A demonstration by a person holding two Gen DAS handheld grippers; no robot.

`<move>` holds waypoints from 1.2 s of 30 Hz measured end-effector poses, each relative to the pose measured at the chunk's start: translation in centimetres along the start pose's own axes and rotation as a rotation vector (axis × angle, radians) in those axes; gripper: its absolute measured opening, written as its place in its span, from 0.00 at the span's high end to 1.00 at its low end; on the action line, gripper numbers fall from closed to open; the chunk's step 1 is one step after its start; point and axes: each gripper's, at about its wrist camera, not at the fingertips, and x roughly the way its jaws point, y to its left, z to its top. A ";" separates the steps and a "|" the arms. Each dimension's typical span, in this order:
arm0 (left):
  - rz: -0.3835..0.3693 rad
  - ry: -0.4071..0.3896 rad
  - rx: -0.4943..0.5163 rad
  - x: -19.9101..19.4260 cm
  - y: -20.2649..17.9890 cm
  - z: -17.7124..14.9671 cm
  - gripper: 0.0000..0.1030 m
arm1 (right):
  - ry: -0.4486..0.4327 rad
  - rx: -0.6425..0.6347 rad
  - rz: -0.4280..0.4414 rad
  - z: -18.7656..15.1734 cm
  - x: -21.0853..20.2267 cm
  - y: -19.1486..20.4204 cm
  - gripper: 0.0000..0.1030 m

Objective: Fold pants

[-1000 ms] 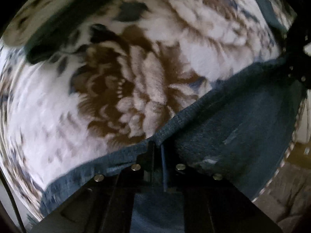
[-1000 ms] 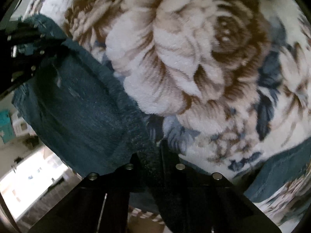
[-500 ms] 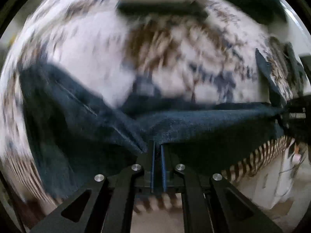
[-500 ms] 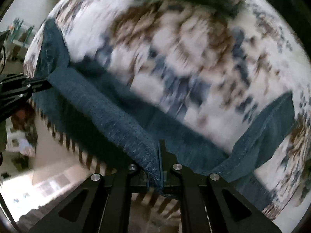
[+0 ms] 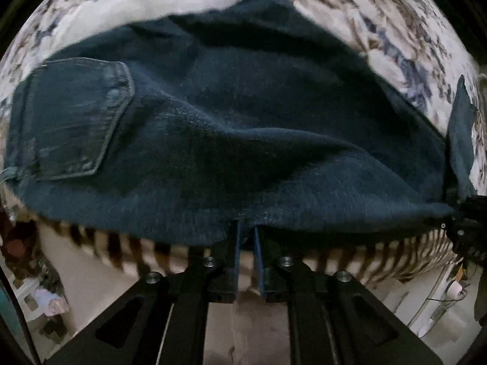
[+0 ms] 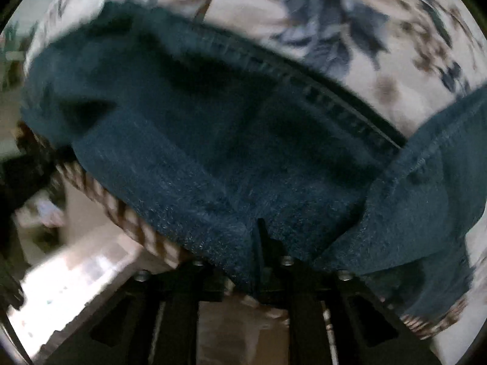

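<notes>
Pants [image 5: 231, 127], dark denim, lay draped over the floral blanket [image 5: 395, 30] at the bed's edge, back pocket [image 5: 76, 118] facing up; they looked heavy and limp, best taken at hems or seams. Left gripper [image 5: 246, 228] was nipped tight on the near edge, right gripper [image 6: 255, 231] likewise pinching denim, both held low and level, pointing across the bed.

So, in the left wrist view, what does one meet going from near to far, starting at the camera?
left hand-held gripper, shut on the hem of the jeans → striped edge of the blanket → the jeans with their back pocket → floral blanket.
</notes>
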 end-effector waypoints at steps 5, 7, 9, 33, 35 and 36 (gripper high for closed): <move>0.102 -0.096 -0.051 -4.6 -1.2 -2.3 0.40 | -0.133 0.221 0.181 -0.6 -5.9 -5.0 0.08; 0.154 -0.171 -0.087 -6.5 -2.0 -2.7 0.30 | -0.205 0.368 0.186 -1.0 -8.2 -8.8 0.08; 0.179 -0.208 -0.084 -7.1 -3.2 -1.6 0.25 | -0.236 0.460 0.133 -0.4 -9.2 -12.1 0.08; 0.166 -0.224 0.074 -5.2 -13.4 5.9 0.25 | -0.760 0.906 0.148 -10.6 -20.6 -29.4 0.92; 0.152 -0.244 0.061 -5.9 -13.7 5.1 0.25 | -0.898 0.943 0.173 -15.6 -22.0 -30.3 0.96; 0.144 -0.254 0.057 -6.1 -13.7 4.8 0.25 | -0.936 0.954 0.156 -17.4 -22.2 -30.5 0.98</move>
